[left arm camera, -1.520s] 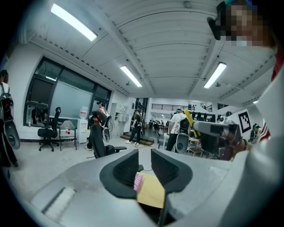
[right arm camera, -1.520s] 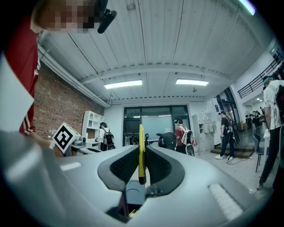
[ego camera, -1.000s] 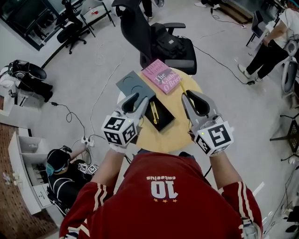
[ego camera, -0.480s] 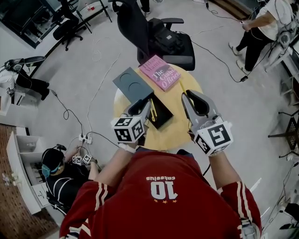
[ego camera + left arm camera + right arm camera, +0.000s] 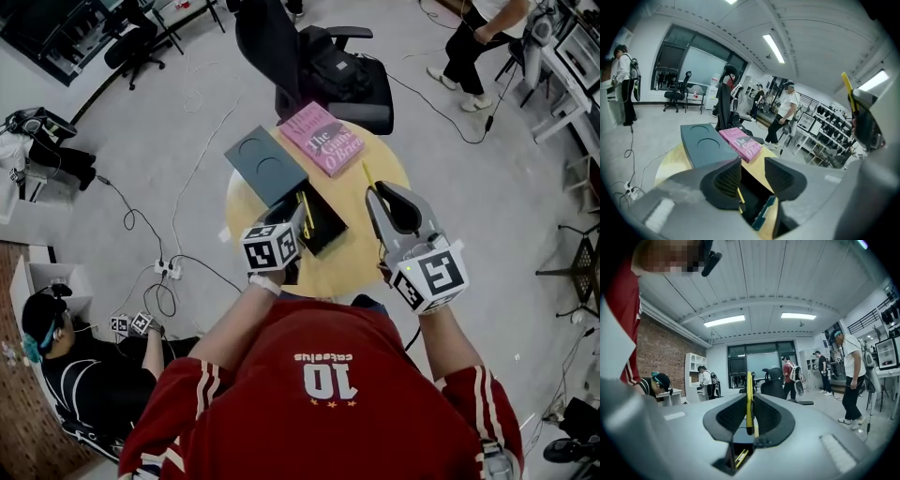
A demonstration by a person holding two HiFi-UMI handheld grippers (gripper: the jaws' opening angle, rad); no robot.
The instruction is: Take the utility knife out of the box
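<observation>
A black open box (image 5: 328,232) lies on the round yellow table (image 5: 361,258), and a thin yellow item (image 5: 306,208) lies inside it. My left gripper (image 5: 298,212) hangs low over the box's near end, open with nothing between its pads. In the left gripper view the box (image 5: 757,187) fills the gap of that gripper (image 5: 752,168), with the yellow item (image 5: 740,194) and a teal piece (image 5: 764,213) inside. My right gripper (image 5: 375,193) is held to the right of the box, shut on the slim yellow utility knife (image 5: 366,174). The knife (image 5: 749,394) stands upright between the right gripper's (image 5: 749,411) pads.
A dark grey lid (image 5: 266,165) with two round recesses and a pink book (image 5: 324,139) lie at the table's far side. Behind stands an office chair with a black bag (image 5: 333,75). A person (image 5: 66,356) sits on the floor at left, near a power strip (image 5: 167,272).
My left gripper has come down and moved in over the box, rolling a little. The right gripper with the knife has stayed about where it was. The people around have shifted.
</observation>
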